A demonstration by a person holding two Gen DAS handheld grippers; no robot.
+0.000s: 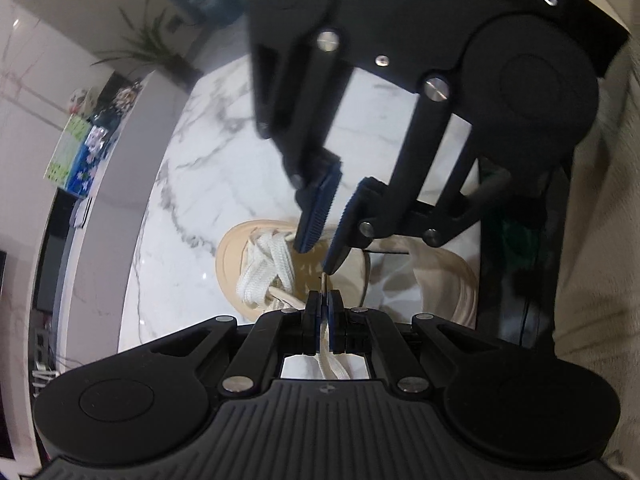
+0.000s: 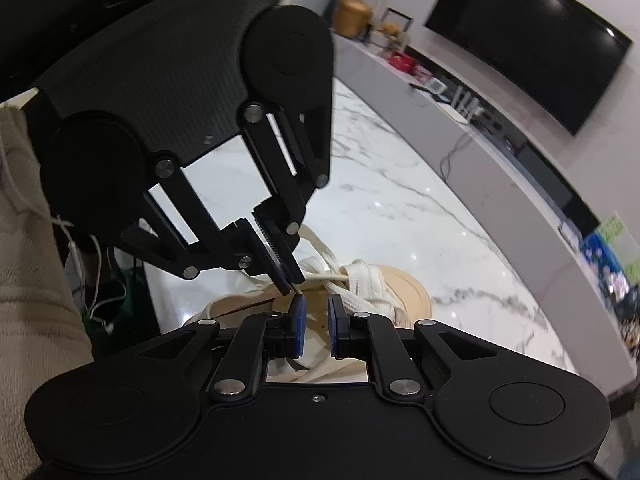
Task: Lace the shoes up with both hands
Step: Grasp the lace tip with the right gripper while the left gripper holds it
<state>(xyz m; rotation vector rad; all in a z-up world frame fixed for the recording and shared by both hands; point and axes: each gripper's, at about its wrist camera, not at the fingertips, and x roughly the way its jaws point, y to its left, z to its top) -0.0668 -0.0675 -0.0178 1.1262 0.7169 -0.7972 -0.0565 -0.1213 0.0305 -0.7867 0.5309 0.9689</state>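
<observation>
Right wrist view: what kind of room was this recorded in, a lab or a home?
Most likely a home living room. A large black wall-mounted television hangs above a long grey low cabinet that holds small ornaments, and the beige lace-up shoe sits on a glossy white marble-patterned table.

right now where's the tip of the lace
The lace tip is pinched in the shut left hand-held gripper, just above the beige shoe near its opening, low in the left wrist view. The open right hand-held gripper hangs just over it.
</observation>
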